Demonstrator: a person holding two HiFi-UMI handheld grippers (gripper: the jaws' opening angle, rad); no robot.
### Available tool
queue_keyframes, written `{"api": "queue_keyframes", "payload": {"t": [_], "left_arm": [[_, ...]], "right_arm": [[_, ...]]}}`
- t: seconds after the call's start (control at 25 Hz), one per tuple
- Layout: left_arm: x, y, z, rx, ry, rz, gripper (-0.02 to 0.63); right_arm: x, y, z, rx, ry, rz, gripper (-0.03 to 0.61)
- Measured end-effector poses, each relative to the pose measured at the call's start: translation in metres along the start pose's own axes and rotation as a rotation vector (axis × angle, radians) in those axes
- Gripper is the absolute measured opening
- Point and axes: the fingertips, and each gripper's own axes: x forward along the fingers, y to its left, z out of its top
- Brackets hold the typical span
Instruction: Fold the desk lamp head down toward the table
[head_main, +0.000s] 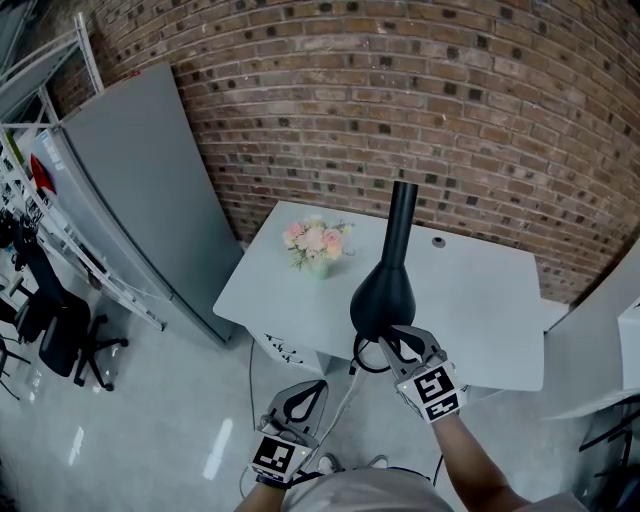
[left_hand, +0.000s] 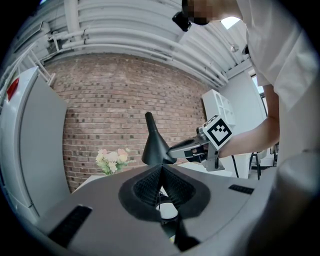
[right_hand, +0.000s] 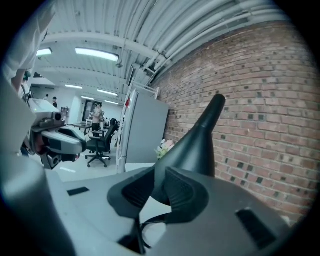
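Note:
The black desk lamp head (head_main: 382, 290) is a cone that widens toward me, and its thin neck (head_main: 401, 215) rises over the white table (head_main: 490, 320). My right gripper (head_main: 386, 338) is shut on the cone's wide lower edge; in the right gripper view the lamp head (right_hand: 195, 142) fills the space between the pads of the right gripper (right_hand: 159, 182). My left gripper (head_main: 306, 392) hangs lower and to the left, off the table's front edge, shut with nothing in it. In the left gripper view its jaws (left_hand: 161, 170) meet below the lamp head (left_hand: 155, 145).
A small pot of pink and white flowers (head_main: 318, 243) stands on the table's left part. A tall grey cabinet (head_main: 150, 200) is left of the table, a brick wall (head_main: 450, 110) behind it. A black office chair (head_main: 60, 335) sits at far left. A cable (head_main: 345, 400) hangs below the table.

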Motion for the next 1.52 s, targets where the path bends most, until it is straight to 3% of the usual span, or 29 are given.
{"api": "queue_keyframes", "payload": {"t": [0.84, 1.52], "left_arm": [[-0.016, -0.008, -0.002, -0.065, -0.038, -0.049, 0.008], [-0.03, -0.004, -0.007, -0.07, -0.068, -0.094, 0.008]], "right_arm": [[-0.055, 0.063, 0.027, 0.221, -0.138, -0.002, 0.018], [-0.073, 0.088, 0.021, 0.23, -0.1, -0.067, 0.017]]}}
